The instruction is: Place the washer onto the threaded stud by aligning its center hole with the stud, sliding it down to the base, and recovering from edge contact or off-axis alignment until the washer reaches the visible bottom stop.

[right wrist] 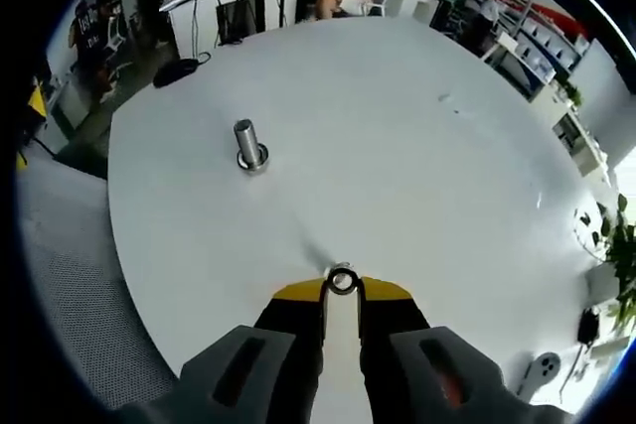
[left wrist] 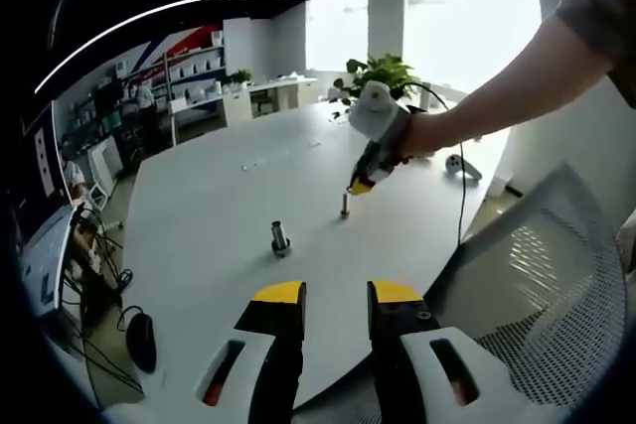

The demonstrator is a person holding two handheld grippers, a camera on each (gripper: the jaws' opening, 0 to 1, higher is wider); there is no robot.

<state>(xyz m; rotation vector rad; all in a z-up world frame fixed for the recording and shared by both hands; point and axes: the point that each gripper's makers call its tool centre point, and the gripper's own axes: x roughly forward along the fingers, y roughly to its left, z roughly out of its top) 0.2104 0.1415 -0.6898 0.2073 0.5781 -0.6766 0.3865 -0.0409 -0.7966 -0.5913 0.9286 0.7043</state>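
Right gripper [right wrist: 341,290] pinches the small silver ring washer [right wrist: 341,280] at the white table [right wrist: 417,146], well apart from the upright steel threaded stud [right wrist: 248,144]. Left gripper [left wrist: 336,297] sits open. Placement's all left.

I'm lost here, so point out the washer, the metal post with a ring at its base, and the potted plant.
washer [right wrist: 341,280], right gripper view, its ring rim.
metal post [right wrist: 245,139], right gripper view, its shaft.
potted plant [left wrist: 383,71], left gripper view, its leaves.

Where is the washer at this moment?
In the right gripper view, the washer sits at the tips of the right gripper, low over the white table. The other metal stud stands apart, up and left.
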